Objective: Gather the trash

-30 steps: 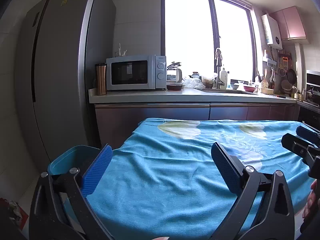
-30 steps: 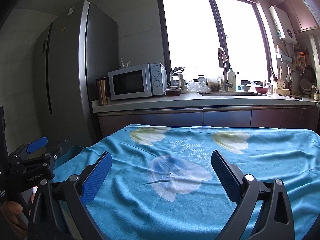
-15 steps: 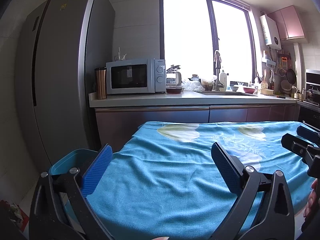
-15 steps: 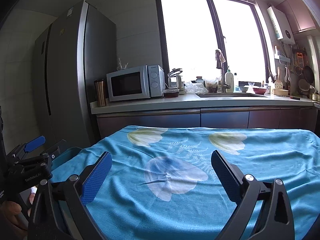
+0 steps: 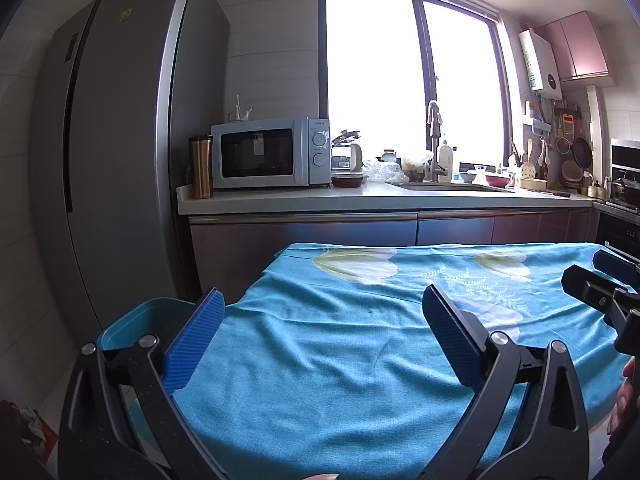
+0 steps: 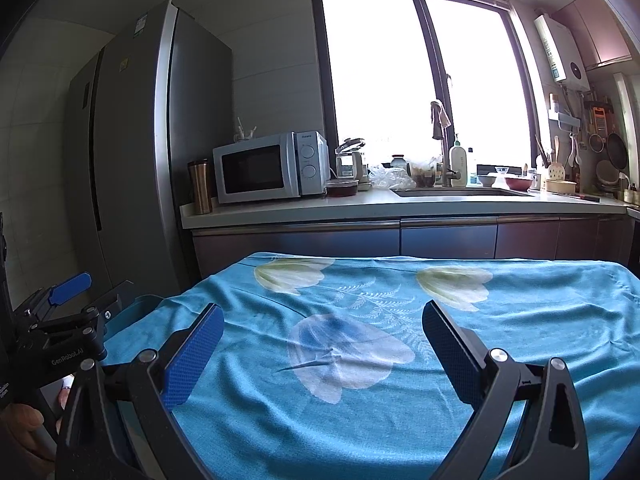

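Grippers hovered over the blue tablecloth [image 5: 320, 344]: left gripper [image 5: 322, 332] and right gripper [image 6: 322, 334] both spread wide, grasping nothing; teal bin [image 5: 132, 320] beside the table's left edge.

Blue tablecloth [image 6: 400, 400], pale tulip print

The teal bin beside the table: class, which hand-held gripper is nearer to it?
Left. The left hand-held gripper hangs beside the teal bin; the right hand-held gripper is farther right, over the blue tablecloth.
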A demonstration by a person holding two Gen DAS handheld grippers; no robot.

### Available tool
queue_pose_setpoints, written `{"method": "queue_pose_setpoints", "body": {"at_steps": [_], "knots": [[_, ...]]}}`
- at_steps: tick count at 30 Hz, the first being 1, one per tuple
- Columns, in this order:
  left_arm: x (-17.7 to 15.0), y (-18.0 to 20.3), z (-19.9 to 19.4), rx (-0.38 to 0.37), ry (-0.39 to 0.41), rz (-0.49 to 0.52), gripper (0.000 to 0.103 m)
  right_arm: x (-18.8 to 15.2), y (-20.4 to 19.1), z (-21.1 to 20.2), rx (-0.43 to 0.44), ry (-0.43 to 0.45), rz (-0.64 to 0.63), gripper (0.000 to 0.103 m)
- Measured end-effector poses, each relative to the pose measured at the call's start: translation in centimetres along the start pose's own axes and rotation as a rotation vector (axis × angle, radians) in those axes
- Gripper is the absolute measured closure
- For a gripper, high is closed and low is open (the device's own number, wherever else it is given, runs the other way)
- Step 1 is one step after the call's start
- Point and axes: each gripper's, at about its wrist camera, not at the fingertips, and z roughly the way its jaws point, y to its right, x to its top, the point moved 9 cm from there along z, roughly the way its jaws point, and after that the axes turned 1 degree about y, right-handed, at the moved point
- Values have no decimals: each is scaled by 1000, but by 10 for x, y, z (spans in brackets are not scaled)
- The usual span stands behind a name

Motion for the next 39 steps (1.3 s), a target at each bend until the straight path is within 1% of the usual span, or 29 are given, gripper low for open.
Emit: {"method": "queue_pose_setpoints", "body": {"at_steps": [39], "knots": [[-3, 4, 3, 6, -11, 6, 6, -4, 0, 3, -8, -8, 9, 7]]}}
